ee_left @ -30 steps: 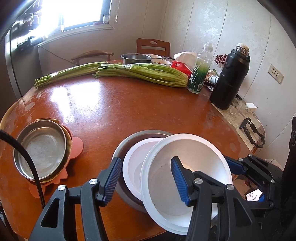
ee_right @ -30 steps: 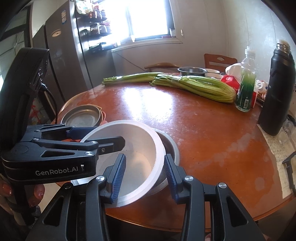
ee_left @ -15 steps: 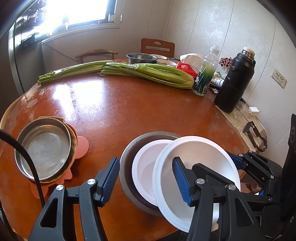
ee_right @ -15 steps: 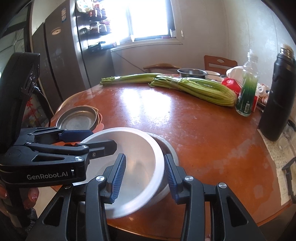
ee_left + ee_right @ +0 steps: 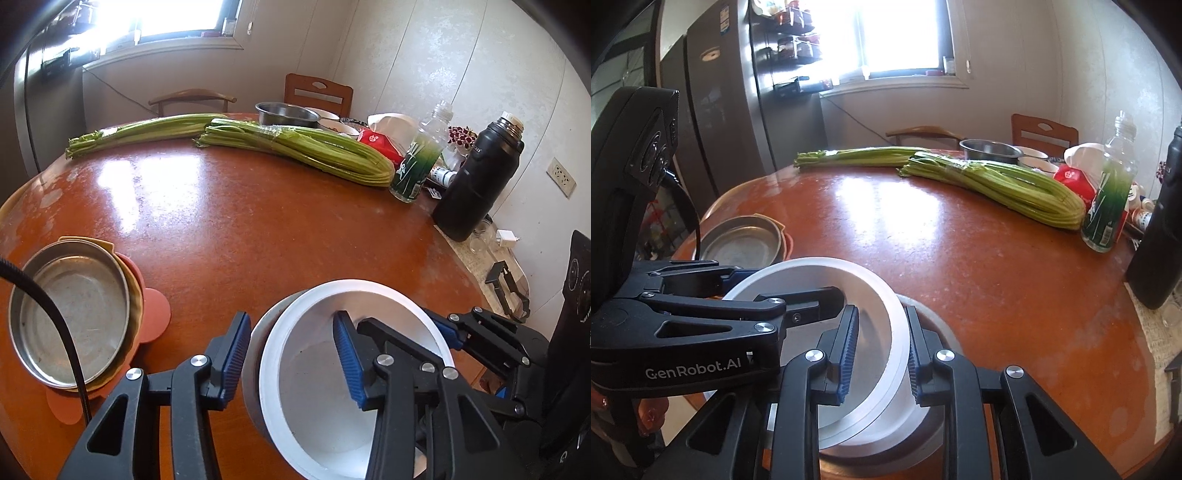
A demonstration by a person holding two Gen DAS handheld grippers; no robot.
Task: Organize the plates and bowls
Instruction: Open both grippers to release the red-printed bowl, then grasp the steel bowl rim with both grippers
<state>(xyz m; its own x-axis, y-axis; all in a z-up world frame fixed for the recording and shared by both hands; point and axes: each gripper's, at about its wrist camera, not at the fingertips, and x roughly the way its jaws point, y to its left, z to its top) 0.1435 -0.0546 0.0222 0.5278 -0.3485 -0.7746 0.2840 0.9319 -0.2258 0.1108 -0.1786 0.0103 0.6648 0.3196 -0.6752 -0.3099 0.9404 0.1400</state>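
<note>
Right tongs clamped on white bowl rim over grey bowl; left tongs wide, straddling both rims.

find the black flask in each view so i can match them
Left wrist: flask stands upright at right, just beyond the green bottle.
Right wrist: flask is cut off by the right edge, right of the same bottle.
Shared landmark: the celery.

A white bowl sits tilted, apparently nested, in a grey metal bowl near the table edge.
</note>
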